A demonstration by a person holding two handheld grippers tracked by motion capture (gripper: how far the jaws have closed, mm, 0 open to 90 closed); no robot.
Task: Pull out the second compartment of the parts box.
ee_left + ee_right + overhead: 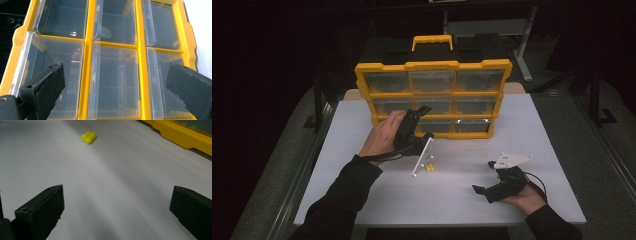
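- The yellow organizer (433, 97) is standing upright across the far half of the white table (362, 200), blocking passage beyond it.
- The left gripper (414, 120) is hovering right at the organizer's lower drawers (113, 82), its jaws gaping wide with clear drawer fronts between them.
- The small yellow piece (88, 137) is lying in open tabletop ahead of the right gripper (486, 177), nothing standing between them.
- Bare table is stretching along the near edge.
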